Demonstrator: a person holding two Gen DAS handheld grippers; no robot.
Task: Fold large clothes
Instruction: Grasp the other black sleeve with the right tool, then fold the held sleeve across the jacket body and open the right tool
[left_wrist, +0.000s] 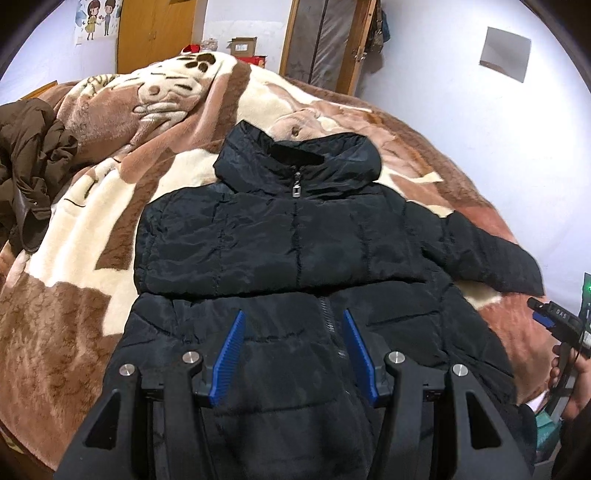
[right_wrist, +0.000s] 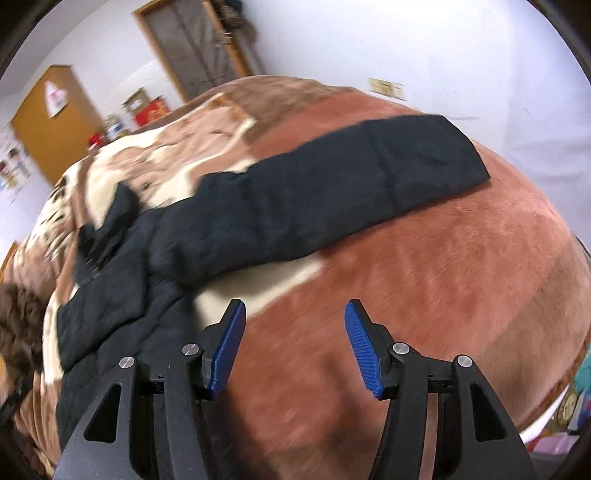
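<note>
A bedroom with plain white walls (left_wrist: 424, 66). A bed fills most of the view, covered by a plush blanket (left_wrist: 110, 206) patterned in brown, pink and cream. Behind it stand a wooden wardrobe (left_wrist: 155, 33) and a wood-framed doorway (left_wrist: 325, 40). A cartoon poster (left_wrist: 96, 19) hangs on the wall at left. Cardboard and red boxes (left_wrist: 245, 50) sit beyond the bed. Lighting is bright and even.

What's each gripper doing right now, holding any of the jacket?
Left gripper: open, empty, above the black jacket front.
Right gripper: open, empty, over the blanket beside the jacket's sleeve.
</note>
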